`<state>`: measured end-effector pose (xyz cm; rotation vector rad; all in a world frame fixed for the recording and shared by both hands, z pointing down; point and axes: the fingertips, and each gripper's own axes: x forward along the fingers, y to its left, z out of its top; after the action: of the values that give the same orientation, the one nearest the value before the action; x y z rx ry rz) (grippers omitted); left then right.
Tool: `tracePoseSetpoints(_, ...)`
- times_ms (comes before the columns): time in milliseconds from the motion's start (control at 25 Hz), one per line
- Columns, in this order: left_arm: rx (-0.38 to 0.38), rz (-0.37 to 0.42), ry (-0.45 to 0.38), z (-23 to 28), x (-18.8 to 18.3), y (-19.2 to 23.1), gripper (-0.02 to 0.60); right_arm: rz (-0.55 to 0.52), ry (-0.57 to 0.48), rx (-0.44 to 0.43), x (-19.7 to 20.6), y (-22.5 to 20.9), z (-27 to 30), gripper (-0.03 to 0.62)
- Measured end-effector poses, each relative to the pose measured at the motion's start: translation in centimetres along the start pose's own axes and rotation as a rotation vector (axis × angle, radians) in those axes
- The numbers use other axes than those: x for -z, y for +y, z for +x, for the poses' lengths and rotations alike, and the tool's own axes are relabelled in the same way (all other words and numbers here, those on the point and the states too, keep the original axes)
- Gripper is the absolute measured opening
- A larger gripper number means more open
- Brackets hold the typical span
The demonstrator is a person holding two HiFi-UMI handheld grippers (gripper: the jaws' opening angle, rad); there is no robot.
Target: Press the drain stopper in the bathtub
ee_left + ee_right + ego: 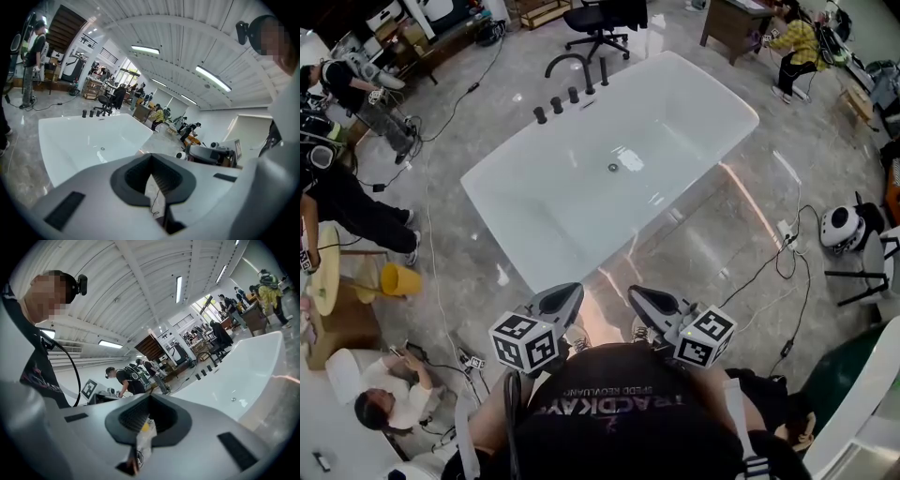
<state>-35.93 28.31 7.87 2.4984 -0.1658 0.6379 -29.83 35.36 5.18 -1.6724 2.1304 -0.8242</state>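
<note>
left gripper point(565, 298) & right gripper point(645, 300) both closed w/ nothing in them, side by side, well short of the tub point(572, 202). stopper point(613, 168) sits mid-tub.

drain stopper point(613, 168) in bathtub point(553, 211) centre, knobs point(556, 105) on far rim, office chair point(595, 23) behind

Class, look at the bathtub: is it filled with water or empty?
Empty. The bathtub shows a bare white floor, with the drain stopper plainly visible and no water surface over it.
</note>
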Motion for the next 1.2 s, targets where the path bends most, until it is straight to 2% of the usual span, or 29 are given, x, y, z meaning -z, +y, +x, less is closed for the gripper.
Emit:
tracePoseSetpoints(640, -0.015, 0.003, -0.017, 0.2, 0.6, -0.6, 0.003, -0.004, -0.002, -0.011, 0.2, -0.4, -0.8, 0.016)
tracePoseSetpoints(1200, 0.005, 0.007, -0.008, 1.7, 0.4, -1.7, 0.003, -0.01, -0.003, -0.003, -0.4, -1.3, -2.1, 0.016)
